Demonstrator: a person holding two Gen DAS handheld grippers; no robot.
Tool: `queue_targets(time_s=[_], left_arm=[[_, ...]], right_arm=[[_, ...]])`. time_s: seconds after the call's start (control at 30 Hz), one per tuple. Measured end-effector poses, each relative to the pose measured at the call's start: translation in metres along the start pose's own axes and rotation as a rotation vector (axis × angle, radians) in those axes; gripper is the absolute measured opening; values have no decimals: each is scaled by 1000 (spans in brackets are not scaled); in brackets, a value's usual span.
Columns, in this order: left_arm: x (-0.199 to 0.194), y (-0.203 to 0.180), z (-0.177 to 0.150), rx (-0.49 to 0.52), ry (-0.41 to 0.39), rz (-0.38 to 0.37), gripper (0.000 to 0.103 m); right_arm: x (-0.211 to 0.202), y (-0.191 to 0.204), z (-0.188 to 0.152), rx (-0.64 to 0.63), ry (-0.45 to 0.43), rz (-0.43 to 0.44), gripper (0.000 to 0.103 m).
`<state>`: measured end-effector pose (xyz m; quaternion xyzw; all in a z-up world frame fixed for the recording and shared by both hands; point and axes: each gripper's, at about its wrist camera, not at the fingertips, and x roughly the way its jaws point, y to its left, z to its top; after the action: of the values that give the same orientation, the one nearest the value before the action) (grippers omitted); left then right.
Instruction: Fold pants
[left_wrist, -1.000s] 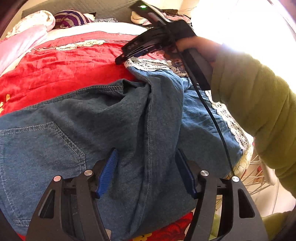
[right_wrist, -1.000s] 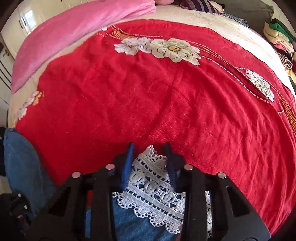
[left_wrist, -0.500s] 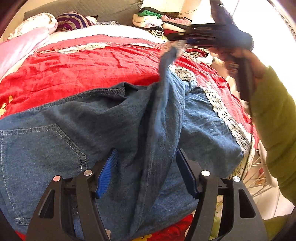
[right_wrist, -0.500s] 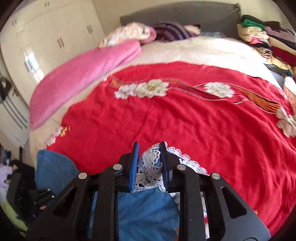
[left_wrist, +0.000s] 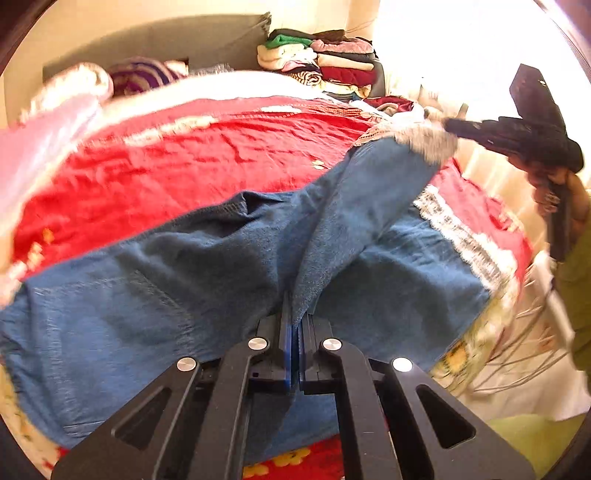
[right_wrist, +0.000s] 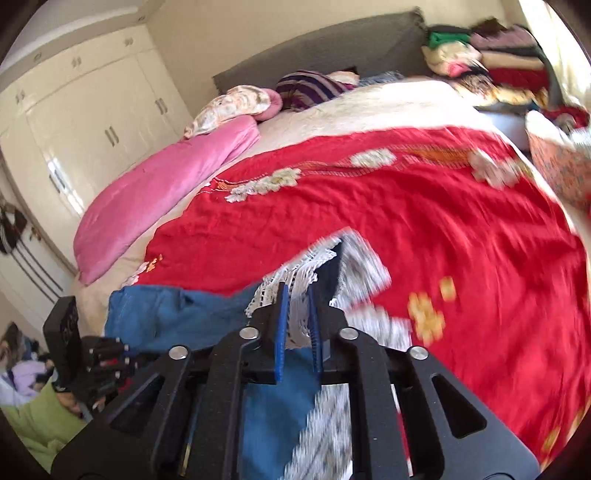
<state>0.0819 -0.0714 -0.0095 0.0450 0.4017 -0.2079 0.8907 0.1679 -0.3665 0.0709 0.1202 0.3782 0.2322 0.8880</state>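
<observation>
Since a second ago my right hand-held gripper (right_wrist: 297, 325) has swung the lace hem (right_wrist: 295, 291) up off the bed and away to the right, and my left hand-held gripper (left_wrist: 294, 325), spread wide back then, has just been closing on the ridge of denim in front of it. Both now pinch cloth: the left on the fold near the seat of the pants (left_wrist: 184, 280), the right on the white lace at the leg end.

The jeans lie across the near edge of the red bedspread (left_wrist: 207, 162), waist to the left, legs running right. The lifted leg stretches taut from my left grip, up and rightward to the right one, so its long axis runs between my two hands. The other leg lies flat beneath it, its lace border near the bed's right edge.

I judge the coming move carries the hem back over toward the waist. Open red bedspread lies beyond the pants; the pink quilt (right_wrist: 166, 184) and the clothes pile (left_wrist: 325, 59) sit well apart.
</observation>
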Motion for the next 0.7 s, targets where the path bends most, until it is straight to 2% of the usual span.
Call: queue_targets(time_s=[0.1,0.27,0.43,0.5,0.63,0.7], left_arm=[[-5,-5,-3,17,-3,9,1],[-2,-9,-8,26,28,3,2],[3,-11,-11,17,42,7,2],[5,-11,-12,16,44,10,2],[7,-8,-13,8,49,15,3],[9,-6,-12,1,46,19,3]], right_arm=[[-13,-12,-30,64,10,21,3],[-15,-14,-52,39,40,30,7],[8,-11,-58,-48,91,-36,34],[22,-17,-58,-52,108,-54,37],[46,-27,-58,-33,149,-40,38],[58,-28,-60,-47,175,-28,32]])
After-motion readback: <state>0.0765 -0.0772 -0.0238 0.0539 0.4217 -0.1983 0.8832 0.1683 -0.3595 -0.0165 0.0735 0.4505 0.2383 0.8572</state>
